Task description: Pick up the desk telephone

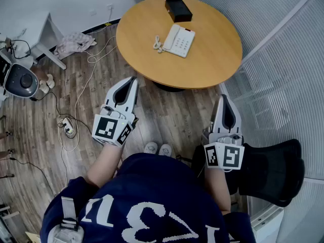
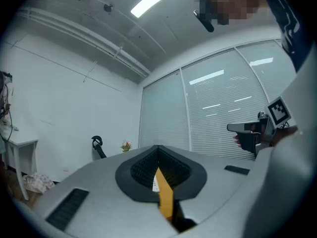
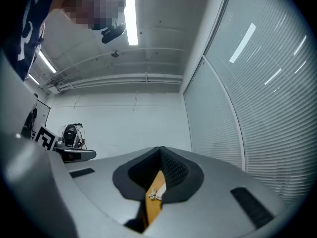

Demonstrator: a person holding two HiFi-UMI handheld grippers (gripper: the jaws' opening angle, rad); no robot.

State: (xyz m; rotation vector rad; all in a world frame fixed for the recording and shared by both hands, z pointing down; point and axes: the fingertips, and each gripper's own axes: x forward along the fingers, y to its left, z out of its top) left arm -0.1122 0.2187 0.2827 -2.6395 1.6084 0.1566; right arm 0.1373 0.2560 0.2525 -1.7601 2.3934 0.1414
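The white desk telephone (image 1: 178, 40), with its coiled cord on its left side, lies on the round wooden table (image 1: 212, 59) in the head view. A black box (image 1: 178, 10) sits behind it. Both grippers are held in the air short of the table's near edge. My left gripper (image 1: 133, 79) is shut and empty, its tip close to the table's rim. Further right and lower in the picture, my right gripper (image 1: 223, 97) is also shut and empty. In each gripper view the jaws of the left gripper (image 2: 158, 150) and the right gripper (image 3: 161, 150) meet, with only a sliver of table showing between them.
A black office chair (image 1: 273, 171) stands at the lower right beside a glass wall with blinds (image 1: 283, 85). Cables and a power strip (image 1: 67, 127) lie on the wooden floor at left, with a crumpled cloth (image 1: 75, 43) and a dark round device (image 1: 20, 80).
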